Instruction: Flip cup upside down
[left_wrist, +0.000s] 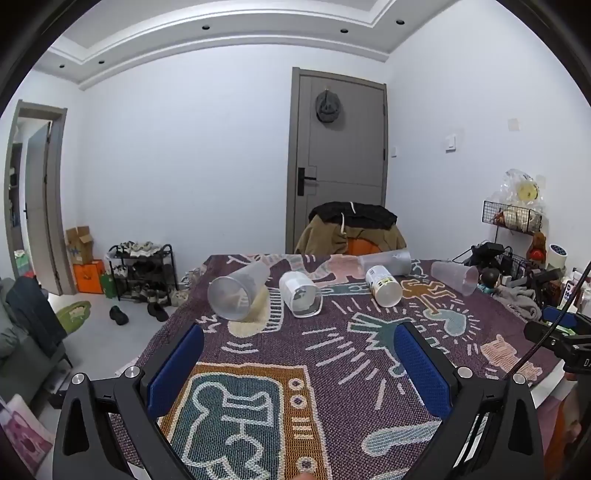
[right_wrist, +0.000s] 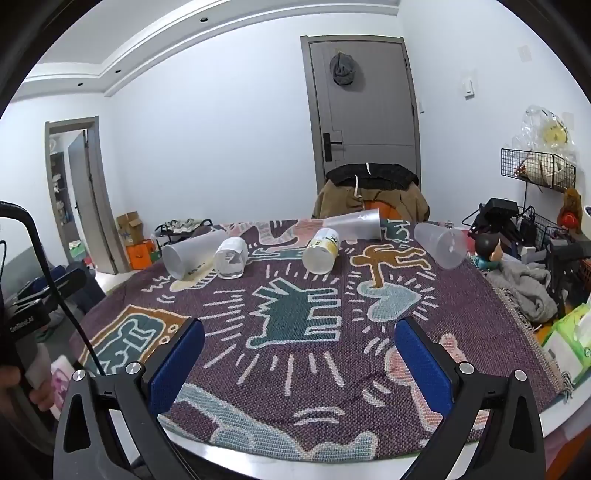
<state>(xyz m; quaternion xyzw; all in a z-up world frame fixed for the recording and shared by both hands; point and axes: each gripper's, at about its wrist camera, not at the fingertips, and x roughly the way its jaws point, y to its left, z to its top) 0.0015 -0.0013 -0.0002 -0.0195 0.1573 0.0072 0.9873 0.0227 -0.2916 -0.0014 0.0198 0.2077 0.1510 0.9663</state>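
From where I stood, five cups lay tipped over along the far half of the patterned cloth (left_wrist: 332, 369) that covered the table. Furthest left, at about ten o'clock from the left gripper (left_wrist: 299, 343), a tall frosted cup (left_wrist: 236, 291) rested on its side with its mouth turned toward the near edge. Just beside it to the right lay a short white cup (left_wrist: 300, 295), mouth likewise facing forward, and past that a cup with a yellow label (left_wrist: 384, 285) at roughly one o'clock. Behind the labelled one a second tall frosted cup (left_wrist: 386, 261) lay crosswise near the far edge, and a clear cup (left_wrist: 455, 277) sat furthest right, at about two o'clock, close to the clutter off the table's side.

Both tools hung back over the near half of the cloth. The left gripper's blue pads stood wide apart with nothing between them, and the right gripper (right_wrist: 300, 341) was spread just the same, empty, well apart from every cup.

I judged the job had barely started: no cup stood mouth-down yet, and the step in hand was the reach. Which cup was meant I could not tell. The next move seemed to call for closing across a cup's wall, lifting it clear, turning the wrist until the mouth faced down, then setting it flat on the soft weave without letting it roll.
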